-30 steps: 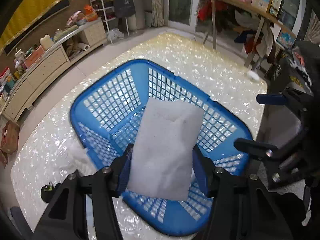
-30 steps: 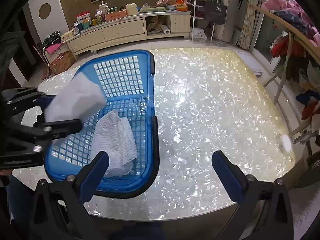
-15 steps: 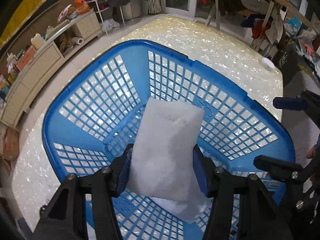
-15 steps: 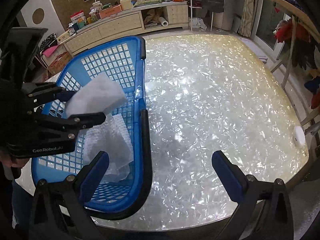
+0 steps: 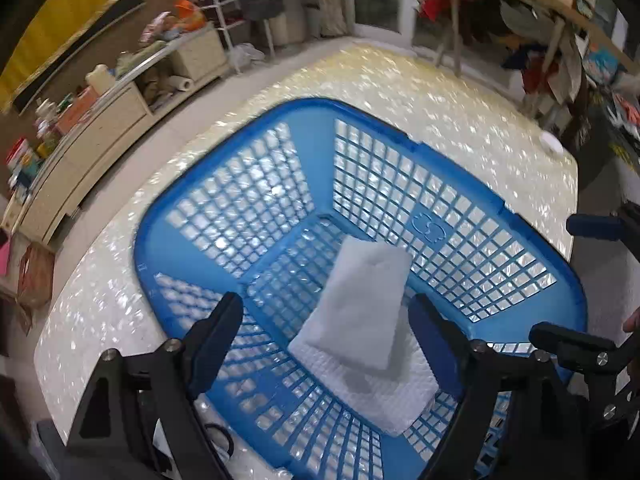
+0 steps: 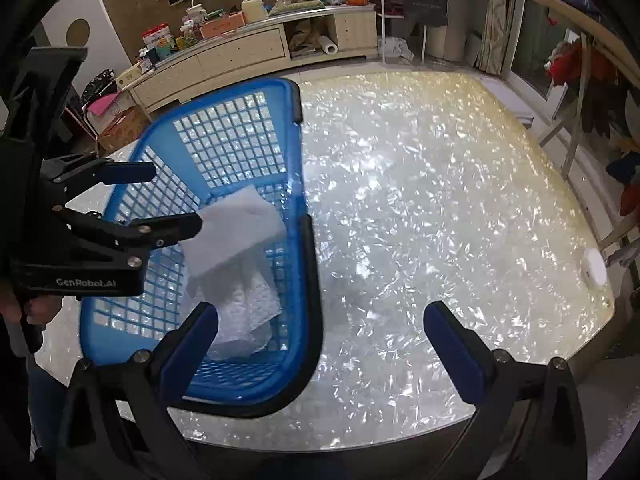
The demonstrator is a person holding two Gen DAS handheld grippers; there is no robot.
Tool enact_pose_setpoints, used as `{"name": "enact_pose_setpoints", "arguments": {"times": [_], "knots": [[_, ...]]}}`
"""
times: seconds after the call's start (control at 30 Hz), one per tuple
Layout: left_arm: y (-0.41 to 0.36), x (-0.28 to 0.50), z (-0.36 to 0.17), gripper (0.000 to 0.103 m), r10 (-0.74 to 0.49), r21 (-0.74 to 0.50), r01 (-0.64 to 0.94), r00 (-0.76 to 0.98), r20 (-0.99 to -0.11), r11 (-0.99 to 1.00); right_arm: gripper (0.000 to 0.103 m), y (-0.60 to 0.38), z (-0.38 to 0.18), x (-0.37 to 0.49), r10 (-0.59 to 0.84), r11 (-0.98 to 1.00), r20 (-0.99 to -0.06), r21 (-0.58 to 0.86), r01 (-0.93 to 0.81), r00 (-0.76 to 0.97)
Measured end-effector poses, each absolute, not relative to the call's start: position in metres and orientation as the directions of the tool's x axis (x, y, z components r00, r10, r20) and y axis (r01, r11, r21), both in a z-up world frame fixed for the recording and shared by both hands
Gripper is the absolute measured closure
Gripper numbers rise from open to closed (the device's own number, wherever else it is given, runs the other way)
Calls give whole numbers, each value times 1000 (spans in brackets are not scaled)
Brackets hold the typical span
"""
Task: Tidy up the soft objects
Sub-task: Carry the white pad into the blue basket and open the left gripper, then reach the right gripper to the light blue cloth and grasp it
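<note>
The left gripper has its jaws spreading apart, and the white foam pad sits between them with a clear gap on either side, so neither blue finger pad presses on it. Seen from the right wrist, that same pad lies just past the tip of the left gripper's nearer finger, inside the blue plastic laundry basket. It rests tilted, its lower end on a white quilted cloth that lies on the basket's lattice floor, its upper end lifted toward the far wall. The basket stands on a glossy pearl-patterned tabletop. The right gripper hangs with its jaws wide apart and nothing between them, one finger over the near rim of the basket and the other over bare table. A small round white object lies near the table's far right edge, well apart from the basket. A person's hand grips the left tool's handle.
</note>
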State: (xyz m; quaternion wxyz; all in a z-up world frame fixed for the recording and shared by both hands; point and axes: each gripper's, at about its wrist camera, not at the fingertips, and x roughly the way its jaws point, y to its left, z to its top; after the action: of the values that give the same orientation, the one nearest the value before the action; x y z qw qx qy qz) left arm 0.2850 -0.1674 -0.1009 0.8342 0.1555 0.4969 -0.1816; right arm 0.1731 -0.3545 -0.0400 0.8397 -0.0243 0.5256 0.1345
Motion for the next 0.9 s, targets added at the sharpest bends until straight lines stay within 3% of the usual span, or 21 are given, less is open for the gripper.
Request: {"name": "enact_pose_setpoints", "arguments": {"times": [0.13,0.23,0.6,0.9], "knots": [[-149,268,-83,12,-160,62,436,454,-877,898,0,-344,-22,163,206,959,-875,91,-270,437],[-133,246,-68,0,-137,90,410,493,-859,908,0,-328,-9,156,220,953,-863,91,-289,455],[-40,183,-24,0,-99,79,277,573,-814,958,0,-242,12,138,300,898,-842,90,-431,448],[43,150,-25,0,-42,51,148,563,-825,988,0,-167,-1,137,348,833,-849,86,-547,397]]}}
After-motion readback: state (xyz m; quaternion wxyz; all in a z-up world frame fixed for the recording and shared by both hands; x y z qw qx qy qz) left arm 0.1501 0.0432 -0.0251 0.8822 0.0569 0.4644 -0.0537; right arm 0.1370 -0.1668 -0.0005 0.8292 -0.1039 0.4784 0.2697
